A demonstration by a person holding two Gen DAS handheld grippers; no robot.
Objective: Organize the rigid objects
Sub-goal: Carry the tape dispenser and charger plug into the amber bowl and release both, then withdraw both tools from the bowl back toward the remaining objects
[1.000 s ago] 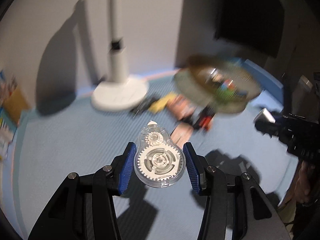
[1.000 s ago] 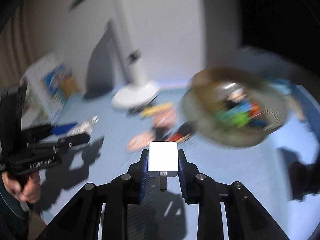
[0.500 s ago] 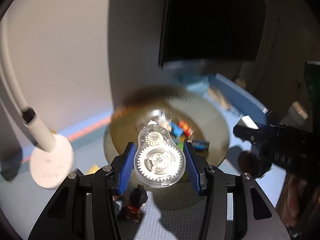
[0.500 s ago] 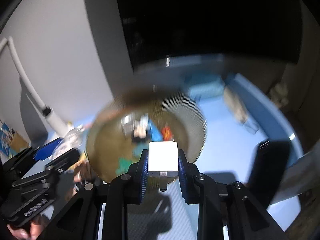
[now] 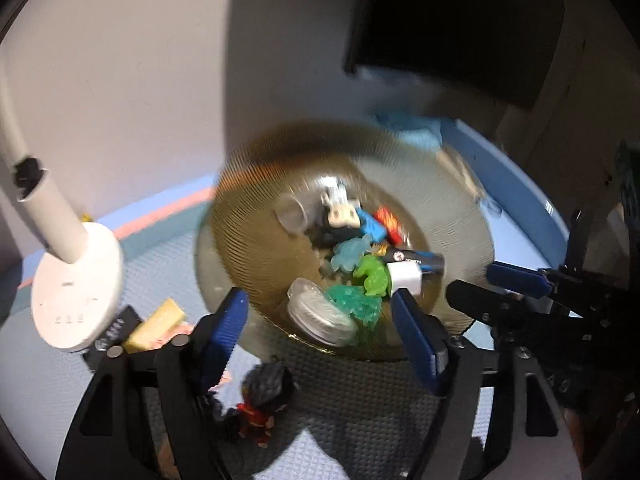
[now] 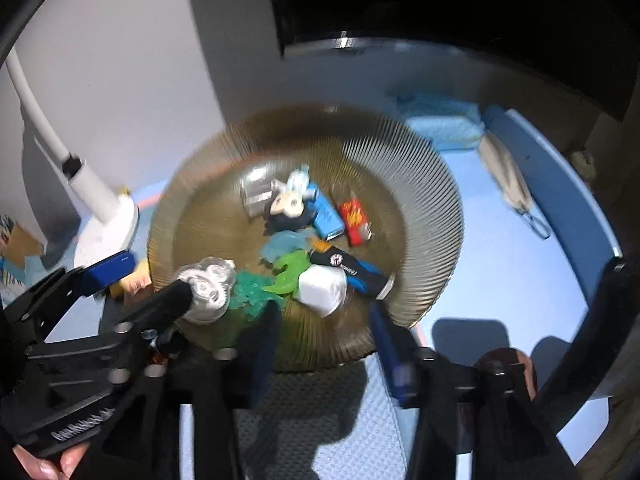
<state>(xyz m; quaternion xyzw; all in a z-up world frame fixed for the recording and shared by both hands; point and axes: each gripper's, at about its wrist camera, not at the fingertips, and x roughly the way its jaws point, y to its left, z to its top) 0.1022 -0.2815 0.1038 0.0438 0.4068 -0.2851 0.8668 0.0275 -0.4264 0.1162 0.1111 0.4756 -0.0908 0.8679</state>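
Observation:
A ribbed amber glass bowl (image 5: 448, 200) (image 6: 432, 184) holds several small toys and blocks. The clear correction-tape dispenser (image 5: 320, 314) (image 6: 208, 288) lies at the bowl's near rim. The white charger block (image 5: 406, 278) (image 6: 322, 290) lies in the bowl beside green figures. My left gripper (image 5: 320, 320) is open and empty over the bowl's near edge; it also shows in the right wrist view (image 6: 152, 280). My right gripper (image 6: 324, 344) is open and empty at the bowl's near edge; it also shows in the left wrist view (image 5: 492, 284).
A white lamp base (image 5: 76, 288) and its pole stand to the left on the blue mat. A yellow block (image 5: 154, 326) and a red-and-black toy figure (image 5: 264, 400) lie on the mat near the left gripper. A raised blue rim (image 6: 560, 184) borders the table on the right.
Both grippers have opened and let go: the tape dispenser and the white charger block now lie in the bowl. Both views have closed in on the bowl.

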